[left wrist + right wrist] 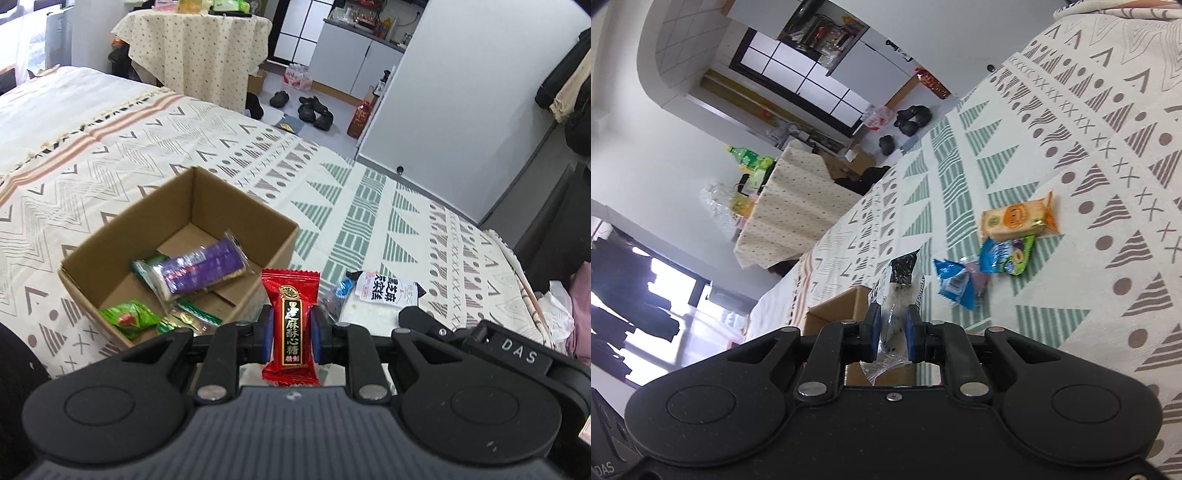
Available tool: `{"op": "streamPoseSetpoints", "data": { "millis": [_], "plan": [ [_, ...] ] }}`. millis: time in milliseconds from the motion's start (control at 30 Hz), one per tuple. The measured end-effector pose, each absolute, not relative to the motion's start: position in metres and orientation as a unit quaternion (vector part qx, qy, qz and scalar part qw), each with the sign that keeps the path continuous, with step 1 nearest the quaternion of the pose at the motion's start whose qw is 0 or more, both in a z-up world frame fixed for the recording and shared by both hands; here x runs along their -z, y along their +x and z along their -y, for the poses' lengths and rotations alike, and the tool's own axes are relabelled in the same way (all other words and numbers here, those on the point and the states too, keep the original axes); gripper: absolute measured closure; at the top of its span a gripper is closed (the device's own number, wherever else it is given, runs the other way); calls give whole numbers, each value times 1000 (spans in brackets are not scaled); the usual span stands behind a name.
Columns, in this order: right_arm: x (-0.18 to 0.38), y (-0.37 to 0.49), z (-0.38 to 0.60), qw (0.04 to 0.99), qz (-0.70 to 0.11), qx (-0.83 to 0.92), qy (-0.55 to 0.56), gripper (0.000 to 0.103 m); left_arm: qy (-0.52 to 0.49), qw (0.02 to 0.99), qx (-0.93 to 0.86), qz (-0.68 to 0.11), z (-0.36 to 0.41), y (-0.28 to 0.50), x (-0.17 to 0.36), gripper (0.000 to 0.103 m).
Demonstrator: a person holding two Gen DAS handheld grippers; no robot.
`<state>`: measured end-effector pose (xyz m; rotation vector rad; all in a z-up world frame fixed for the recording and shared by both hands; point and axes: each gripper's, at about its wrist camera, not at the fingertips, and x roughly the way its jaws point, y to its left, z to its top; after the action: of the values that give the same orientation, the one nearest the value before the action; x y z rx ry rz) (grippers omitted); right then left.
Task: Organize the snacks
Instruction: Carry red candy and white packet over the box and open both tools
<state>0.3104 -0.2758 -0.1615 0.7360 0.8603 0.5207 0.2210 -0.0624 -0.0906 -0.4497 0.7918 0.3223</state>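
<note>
1. Only my left view looks into the cardboard box (177,236); only my right shows the orange snack pack (1019,218) and blue packets (960,284) on the bedspread (1108,184).
2. Box holds a purple wafer pack (203,267) and green packets (129,315).
3. My left gripper (290,328) clamps a red candy (290,325) with Chinese lettering beside the box; my right gripper (892,332) pinches a clear black-and-white packet (897,295).

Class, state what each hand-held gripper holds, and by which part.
Left hand-held gripper: red candy, gripped across its middle. Right hand-held gripper: clear black-and-white packet, pinched near its lower end.
</note>
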Motion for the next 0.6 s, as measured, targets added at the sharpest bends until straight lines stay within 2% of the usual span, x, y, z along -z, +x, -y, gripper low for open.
{"op": "streamPoseSetpoints", "data": {
  "millis": [600],
  "plan": [
    [145,298,238,798,-396,-300,342,90,-246,876,-202,-363,-1,199,83,84]
  ]
}}
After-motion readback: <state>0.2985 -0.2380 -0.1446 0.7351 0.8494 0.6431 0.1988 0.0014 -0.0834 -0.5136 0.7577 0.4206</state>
